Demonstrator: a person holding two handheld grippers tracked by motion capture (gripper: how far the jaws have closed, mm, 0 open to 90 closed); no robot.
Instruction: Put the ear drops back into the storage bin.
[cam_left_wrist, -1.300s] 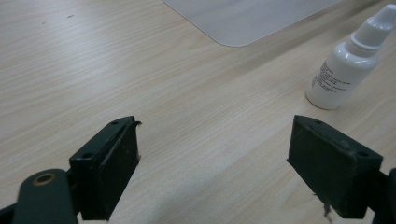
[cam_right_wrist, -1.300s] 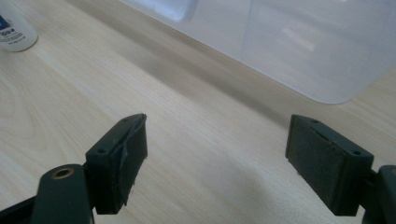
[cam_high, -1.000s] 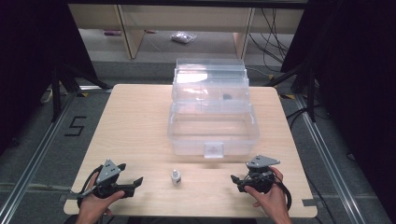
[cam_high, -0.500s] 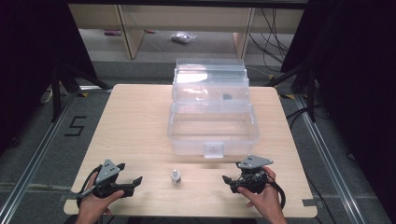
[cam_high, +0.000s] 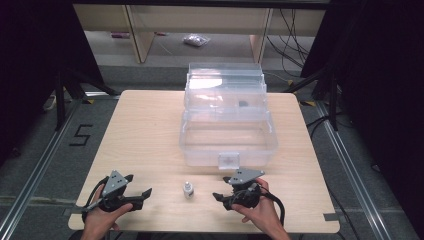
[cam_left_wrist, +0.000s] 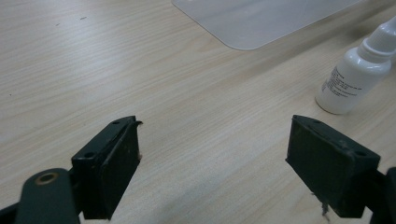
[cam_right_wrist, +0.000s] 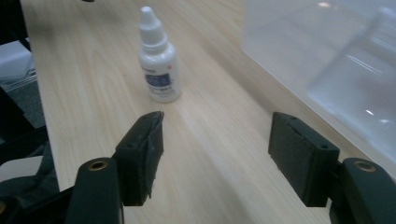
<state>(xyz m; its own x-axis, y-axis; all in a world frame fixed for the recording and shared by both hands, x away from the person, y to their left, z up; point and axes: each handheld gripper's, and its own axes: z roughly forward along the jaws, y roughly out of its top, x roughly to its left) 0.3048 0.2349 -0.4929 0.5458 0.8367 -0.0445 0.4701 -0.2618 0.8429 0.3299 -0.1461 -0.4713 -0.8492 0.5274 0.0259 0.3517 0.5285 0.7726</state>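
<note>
A small white dropper bottle stands upright on the wooden table near its front edge, between my two grippers. My left gripper rests at the front left, jaws open and empty, pointing toward the bottle, which stands ahead to its right. My right gripper sits just right of the bottle, pointing left at it. Its jaws have just been closing but stand apart with nothing between them; the bottle stands a short way ahead of the tips.
A clear plastic box with a raised clear lid fills the table's middle and back, its latch facing the front. Its wall runs close along the right gripper's right side. Shelves and cables lie on the floor beyond.
My right gripper has slid left along the front edge toward the bottle, and its jaws have narrowed. The left gripper and the bottle have not moved.
</note>
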